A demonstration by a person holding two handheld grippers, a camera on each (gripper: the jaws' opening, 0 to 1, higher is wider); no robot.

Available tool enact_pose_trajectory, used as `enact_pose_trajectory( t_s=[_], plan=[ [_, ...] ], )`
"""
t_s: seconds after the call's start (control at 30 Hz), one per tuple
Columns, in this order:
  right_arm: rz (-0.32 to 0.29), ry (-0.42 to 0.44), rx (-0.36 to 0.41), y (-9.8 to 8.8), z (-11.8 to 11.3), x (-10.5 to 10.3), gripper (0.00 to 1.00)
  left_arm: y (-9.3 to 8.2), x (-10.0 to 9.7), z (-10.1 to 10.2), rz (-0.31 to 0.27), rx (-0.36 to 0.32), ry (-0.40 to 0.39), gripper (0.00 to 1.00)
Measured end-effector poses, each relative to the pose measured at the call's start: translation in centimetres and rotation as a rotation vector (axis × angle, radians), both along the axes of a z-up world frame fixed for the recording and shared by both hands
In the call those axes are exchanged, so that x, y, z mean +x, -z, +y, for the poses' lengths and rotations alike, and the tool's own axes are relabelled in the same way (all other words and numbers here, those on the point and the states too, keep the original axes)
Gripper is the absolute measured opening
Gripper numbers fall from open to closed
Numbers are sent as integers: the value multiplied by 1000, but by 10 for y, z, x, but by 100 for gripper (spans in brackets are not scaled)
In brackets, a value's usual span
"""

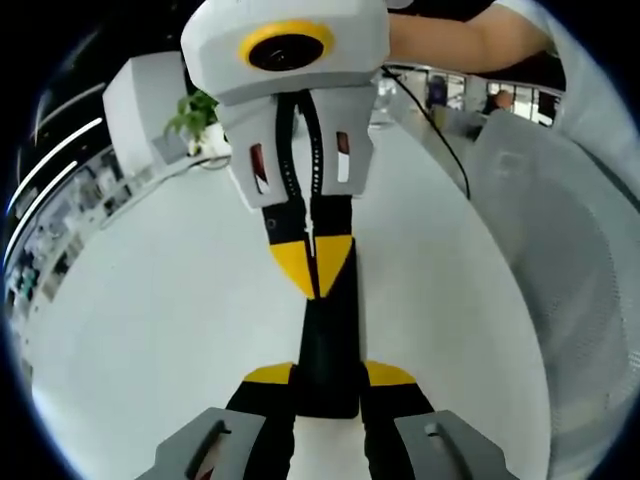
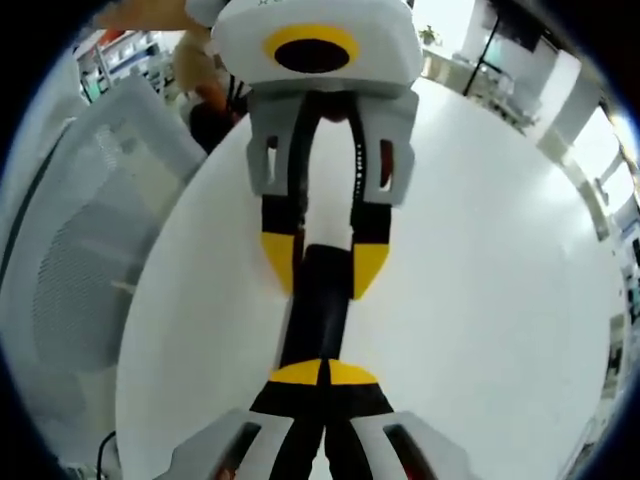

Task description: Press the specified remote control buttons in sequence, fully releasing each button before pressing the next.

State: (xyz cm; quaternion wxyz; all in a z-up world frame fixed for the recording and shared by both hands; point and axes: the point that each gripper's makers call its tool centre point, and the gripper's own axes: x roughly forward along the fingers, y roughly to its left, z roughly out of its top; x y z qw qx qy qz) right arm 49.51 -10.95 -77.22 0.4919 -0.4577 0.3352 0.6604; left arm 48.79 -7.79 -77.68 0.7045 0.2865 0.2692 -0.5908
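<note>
In the left gripper view, the left gripper point(image 1: 327, 378) rises from the bottom with its yellow-tipped jaws spread either side of the near end of a long black remote control point(image 1: 328, 345), gripping it by its edges just above the white counter point(image 1: 150, 330). Opposite it, the right gripper point(image 1: 314, 268) comes down from the top of that view with its two yellow tips pressed together into a single point, resting on or just above the far part of the remote; the pictures do not settle whether it actually touches. A potted plant point(image 1: 195, 115) stands at the far edge of the counter, and a grey mesh chair back point(image 1: 560, 250) sits to the right. In the right gripper view the roles mirror: the right gripper point(image 2: 323, 374) shows its tips closed together over the remote control point(image 2: 318, 310), while the left gripper point(image 2: 325, 265) holds the remote's other end between parted jaws. No buttons can be made out, so which one is under the point is unclear. To press well, the holding hand should stay steady and level, while the closed tip goes straight down on one button, then lifts fully clear before sliding along to the next, keeping the remote inside both views.
</note>
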Motion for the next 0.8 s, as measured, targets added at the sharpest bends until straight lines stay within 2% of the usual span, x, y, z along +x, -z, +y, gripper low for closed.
enact_pose_trajectory(
  t_s=[0.8],
  plan=[
    [25, 59, -33, 2, 0, 1, 0, 1, 0, 1, 3, 5, 5, 24]
  ],
)
